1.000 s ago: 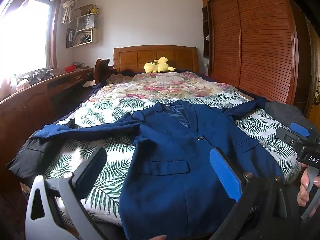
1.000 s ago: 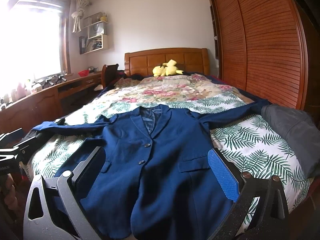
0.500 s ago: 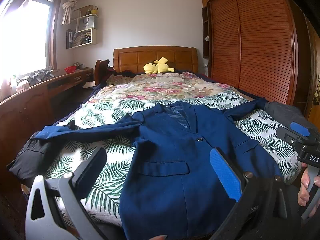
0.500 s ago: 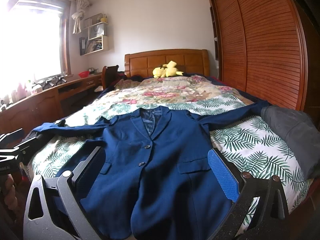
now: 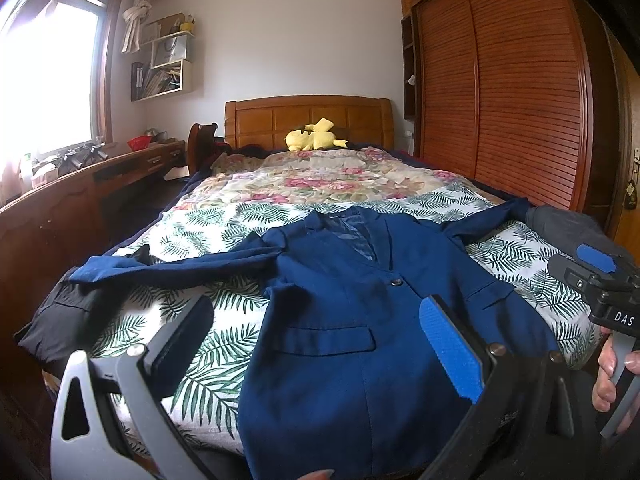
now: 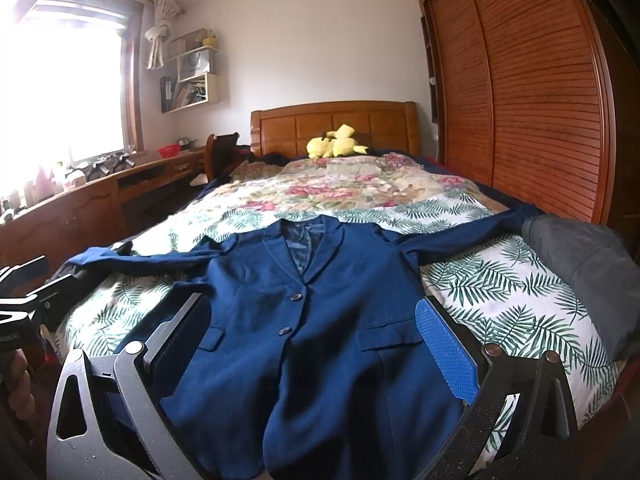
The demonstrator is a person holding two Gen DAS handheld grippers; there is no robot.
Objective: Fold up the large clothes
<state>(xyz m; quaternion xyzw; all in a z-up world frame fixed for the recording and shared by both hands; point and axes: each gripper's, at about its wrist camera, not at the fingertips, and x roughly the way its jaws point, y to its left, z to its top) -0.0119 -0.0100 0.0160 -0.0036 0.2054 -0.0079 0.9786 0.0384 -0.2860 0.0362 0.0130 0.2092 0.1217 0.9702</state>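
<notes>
1. The left sleeve (image 5: 172, 262) of the blue jacket (image 5: 360, 320) is seen in the middle left of the left wrist frame, stretched sideways across the bed (image 5: 224, 216) towards its left edge, its cuff over a black garment (image 5: 60, 312).
2. The left hand-held gripper (image 5: 316, 344) is held at the bottom of its own frame, jaws wide apart and nothing between them; the jacket's lower left front and pocket lie just ahead of it.
3. The jacket is spread face up and buttoned in the centre of both frames, collar towards the headboard (image 6: 334, 128) at the top and hem hanging over the near bed edge at the bottom. Its long axis is thus judged to run straight away from both grippers, with the sleeves crosswise.
4. The right hand-held gripper (image 6: 312, 340) is likewise seen released and empty at the bottom of its frame, centred on the jacket's buttons and right pocket.
5. The right sleeve (image 6: 472, 232) reaches to the middle right of the right wrist frame, ending beside a grey garment (image 6: 592, 280).
6. Each sleeve is judged nearer to the gripper on its own side, so a first fold inward would probably be begun from either side; no fold is made yet.
</notes>
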